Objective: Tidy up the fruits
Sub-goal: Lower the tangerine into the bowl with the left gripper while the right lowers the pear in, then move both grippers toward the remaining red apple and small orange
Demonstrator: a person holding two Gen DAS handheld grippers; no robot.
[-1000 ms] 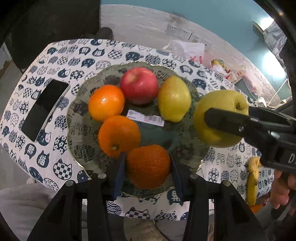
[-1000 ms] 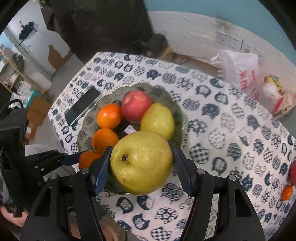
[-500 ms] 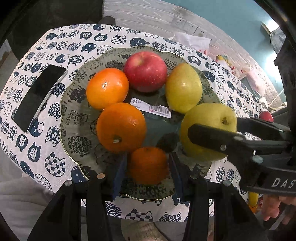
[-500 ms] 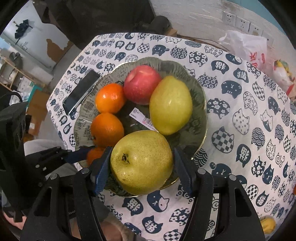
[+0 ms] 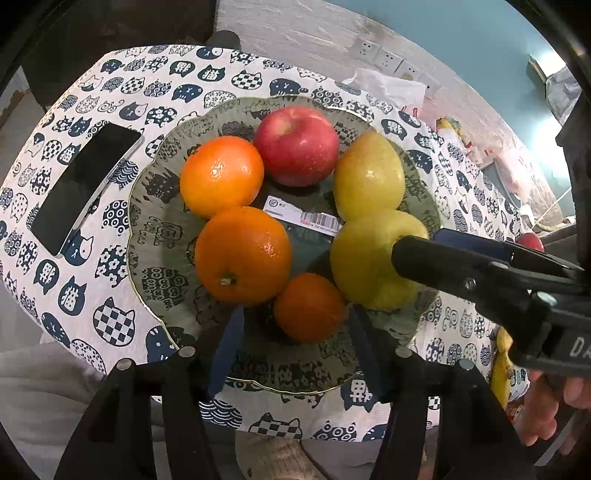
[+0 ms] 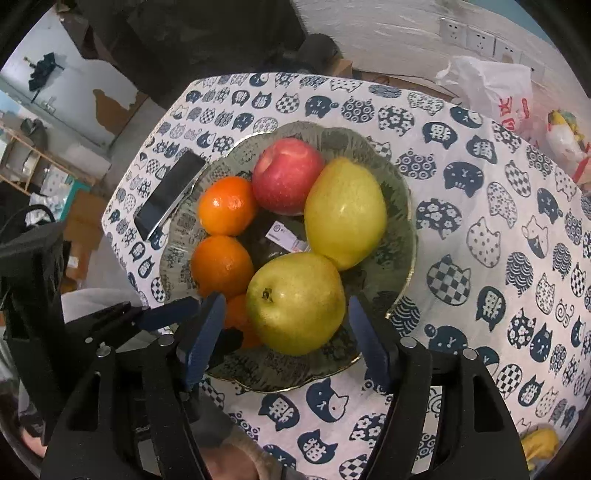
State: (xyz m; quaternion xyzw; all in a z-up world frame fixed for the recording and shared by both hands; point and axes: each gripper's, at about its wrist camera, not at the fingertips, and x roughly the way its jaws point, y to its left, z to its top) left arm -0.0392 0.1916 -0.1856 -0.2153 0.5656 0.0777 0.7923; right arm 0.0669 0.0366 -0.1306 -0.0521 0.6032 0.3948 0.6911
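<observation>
On a cat-print tablecloth before a whitewashed wall — plate of fruit; both grippers just opened, fingers apart; small orange half hidden.

I read white letters "DA" on the right gripper body, and a barcode sticker inside the plate, its print too small.

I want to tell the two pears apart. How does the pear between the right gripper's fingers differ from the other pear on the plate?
The near pear is rounder, speckled, stem end facing up; the far pear is longer, smoother, lying tapered. The near pear sits between the right gripper, the far pear beside the apple. Both are yellow-green and rest on the plate.
</observation>
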